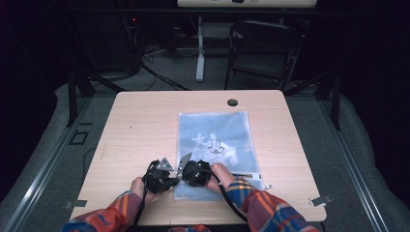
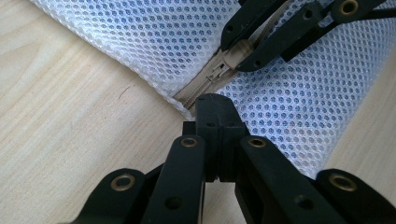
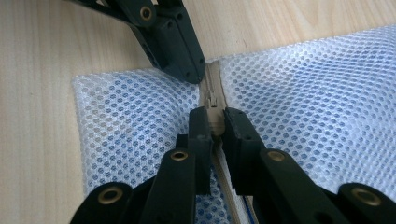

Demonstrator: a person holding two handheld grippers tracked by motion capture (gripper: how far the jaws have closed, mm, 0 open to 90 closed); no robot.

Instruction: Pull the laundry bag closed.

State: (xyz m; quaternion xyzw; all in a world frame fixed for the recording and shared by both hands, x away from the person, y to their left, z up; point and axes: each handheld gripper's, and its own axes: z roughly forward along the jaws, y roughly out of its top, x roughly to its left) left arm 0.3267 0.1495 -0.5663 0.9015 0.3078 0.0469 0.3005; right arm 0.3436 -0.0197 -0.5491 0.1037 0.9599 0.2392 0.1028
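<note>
Pale wood table [image 1: 145, 125], white mesh zipper bag [image 1: 212, 140] lying flat at near edge. My left gripper [image 2: 215, 103] jaws together, pinching bag corner at zipper end. My right gripper [image 3: 215, 122] clamped on zipper slider [image 3: 213, 105]. Step: zipper start. Next, I judge: steady pull along track, corner anchored

White mesh bag [image 3: 303, 98], beige zipper [image 3: 213, 100], black tongs [image 3: 212, 128].

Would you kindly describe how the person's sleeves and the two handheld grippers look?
The sleeves are plaid in red, orange and blue. Both the left gripper and right gripper are black, with brass-coloured rivets on jointed links, grey triangular plates on top and black cables.
</note>
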